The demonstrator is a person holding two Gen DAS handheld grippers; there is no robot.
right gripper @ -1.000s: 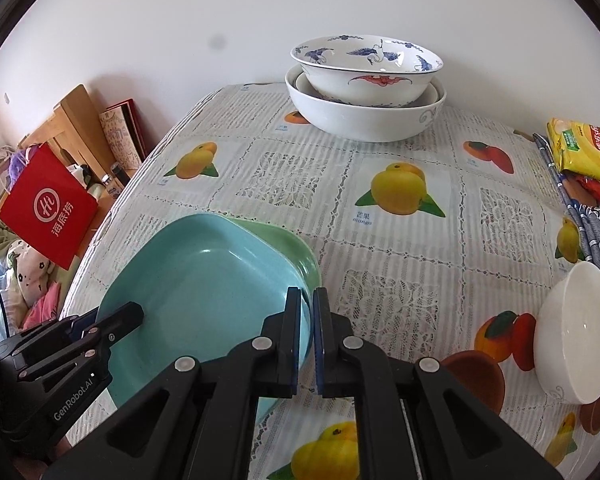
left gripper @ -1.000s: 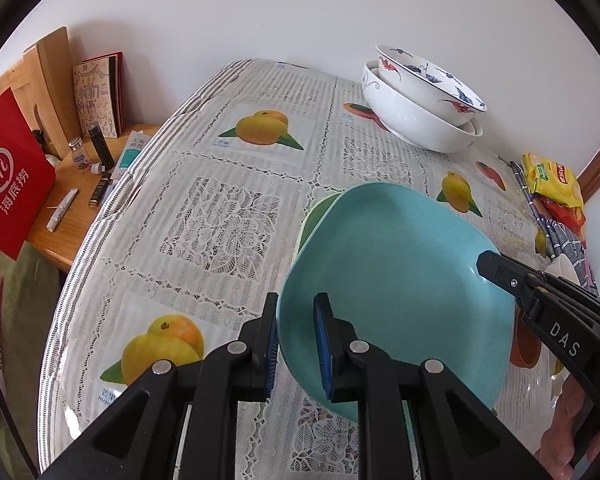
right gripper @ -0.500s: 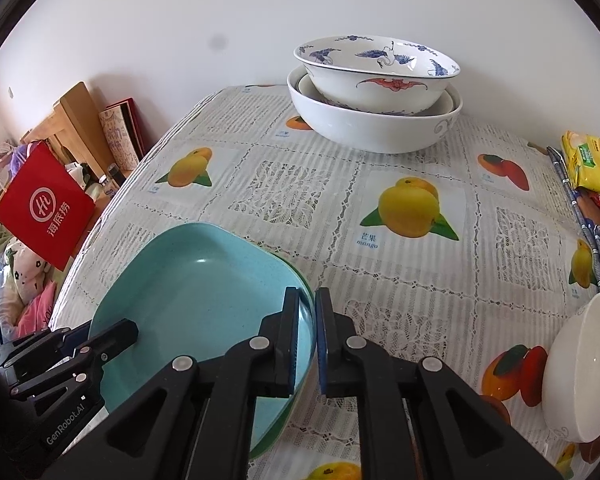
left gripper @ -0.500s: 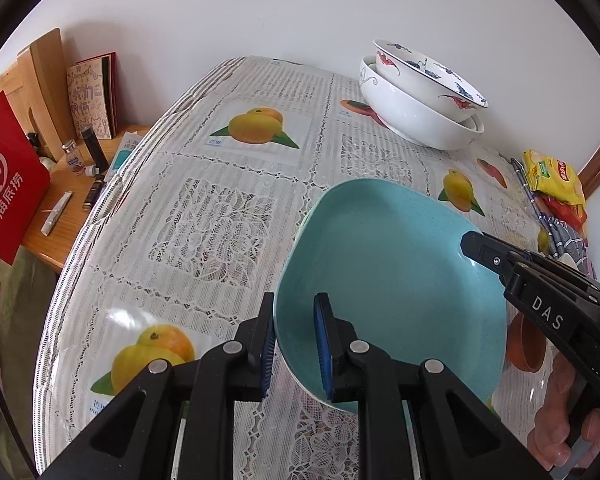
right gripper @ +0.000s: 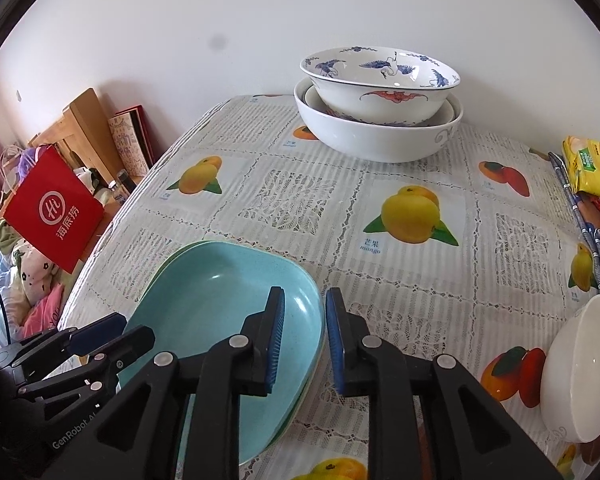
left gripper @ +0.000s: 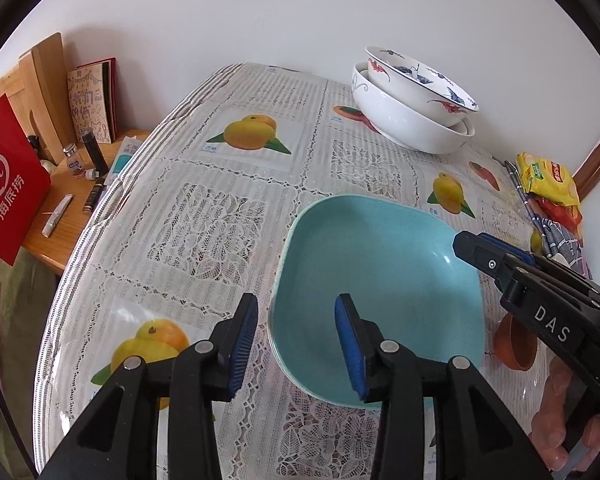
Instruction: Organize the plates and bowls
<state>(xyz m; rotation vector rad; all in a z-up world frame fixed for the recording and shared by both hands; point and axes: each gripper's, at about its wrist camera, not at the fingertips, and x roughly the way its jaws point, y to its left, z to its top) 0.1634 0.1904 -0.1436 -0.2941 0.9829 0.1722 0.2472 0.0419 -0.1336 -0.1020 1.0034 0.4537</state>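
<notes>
The blue plate [left gripper: 376,292] sits on the lace tablecloth [left gripper: 204,232], low and right of the middle in the left wrist view. It rests on a green plate [right gripper: 168,262], and only a thin green edge peeks out on the far left side in the right wrist view.

The left gripper [left gripper: 296,344] is open, with one blue pad on each side of the plate's near rim. Neither pad seems to touch it. The right gripper [right gripper: 304,340] is open too, and its pads stand on both sides of the other rim (the gap there is smaller).

The plate looks set down, so I think the step now is letting go and backing away. To do it well, pull each gripper straight back along its fingers and keep the pads wide. Do not lift yet, or a pad may catch the rim and tip the plate off the one below.

Two big painted bowls [right gripper: 380,96] are stacked at the top of the frame. A small white bowl [right gripper: 576,368] lies tilted at the right edge, beside a brown cup [left gripper: 514,346]. These may be next.
</notes>
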